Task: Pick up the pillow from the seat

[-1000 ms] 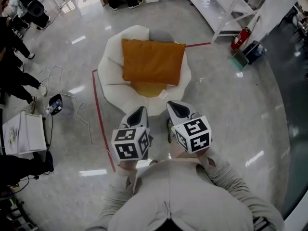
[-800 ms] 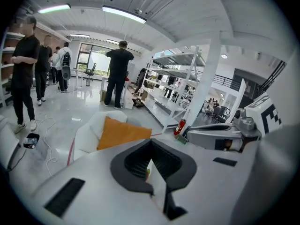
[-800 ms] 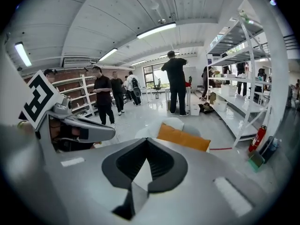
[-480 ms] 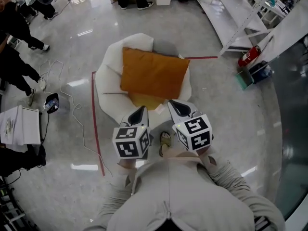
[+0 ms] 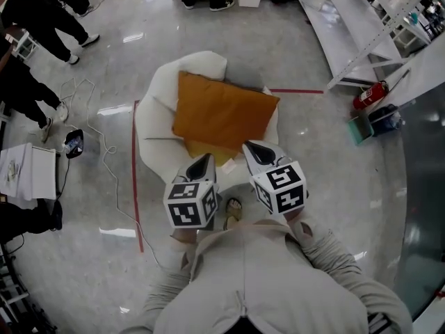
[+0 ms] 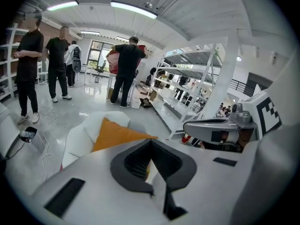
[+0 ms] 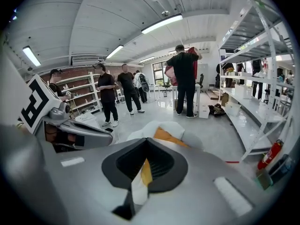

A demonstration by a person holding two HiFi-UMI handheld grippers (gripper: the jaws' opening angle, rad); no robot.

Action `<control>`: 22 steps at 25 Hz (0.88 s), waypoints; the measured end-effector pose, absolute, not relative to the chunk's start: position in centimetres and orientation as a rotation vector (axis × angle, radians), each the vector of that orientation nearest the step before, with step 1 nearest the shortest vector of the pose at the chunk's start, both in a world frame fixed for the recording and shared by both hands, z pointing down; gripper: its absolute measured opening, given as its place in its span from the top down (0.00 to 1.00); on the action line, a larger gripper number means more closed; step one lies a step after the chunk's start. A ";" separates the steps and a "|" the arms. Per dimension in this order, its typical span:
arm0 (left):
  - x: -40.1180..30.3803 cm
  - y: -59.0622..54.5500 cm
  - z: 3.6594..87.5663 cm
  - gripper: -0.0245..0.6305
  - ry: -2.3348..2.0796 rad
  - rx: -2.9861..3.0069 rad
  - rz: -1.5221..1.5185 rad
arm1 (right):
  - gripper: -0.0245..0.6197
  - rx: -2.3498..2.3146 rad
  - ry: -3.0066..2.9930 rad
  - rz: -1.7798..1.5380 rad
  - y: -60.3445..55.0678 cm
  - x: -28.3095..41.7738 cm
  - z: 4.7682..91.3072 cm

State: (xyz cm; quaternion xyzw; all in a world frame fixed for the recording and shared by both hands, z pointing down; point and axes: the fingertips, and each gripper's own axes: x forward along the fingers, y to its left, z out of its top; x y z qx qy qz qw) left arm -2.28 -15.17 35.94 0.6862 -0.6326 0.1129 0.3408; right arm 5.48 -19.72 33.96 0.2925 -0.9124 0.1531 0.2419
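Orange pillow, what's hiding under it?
The orange pillow lies on a white seat. A yellow cushion peeks out from under its near edge. The pillow covers the rest of that cushion and the seat's middle, so those cannot be seen.

The pillow (image 5: pixel 222 113) is matt orange cloth; the seat (image 5: pixel 154 120) matt white fabric. The floor (image 5: pixel 327 145) is grey, smooth, highly glossy.

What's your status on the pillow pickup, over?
Left tongs shut, empty; right tongs shut, empty. Orange pillow lying on the white seat, untouched. Nothing between tongs and pillow.
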 end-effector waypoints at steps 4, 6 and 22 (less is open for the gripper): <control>-2.1 -16.3 36.9 0.96 -1.649 1.753 0.316 | 0.96 0.779 -2.489 0.440 -21.6 5.7 34.8; -2.2 -16.6 37.2 0.96 -1.647 1.734 0.323 | 0.96 0.772 -2.485 0.449 -22.4 5.7 35.1; -4.2 -19.2 46.5 0.96 -1.569 1.581 0.385 | 0.96 0.694 -2.349 0.421 -28.0 4.2 42.1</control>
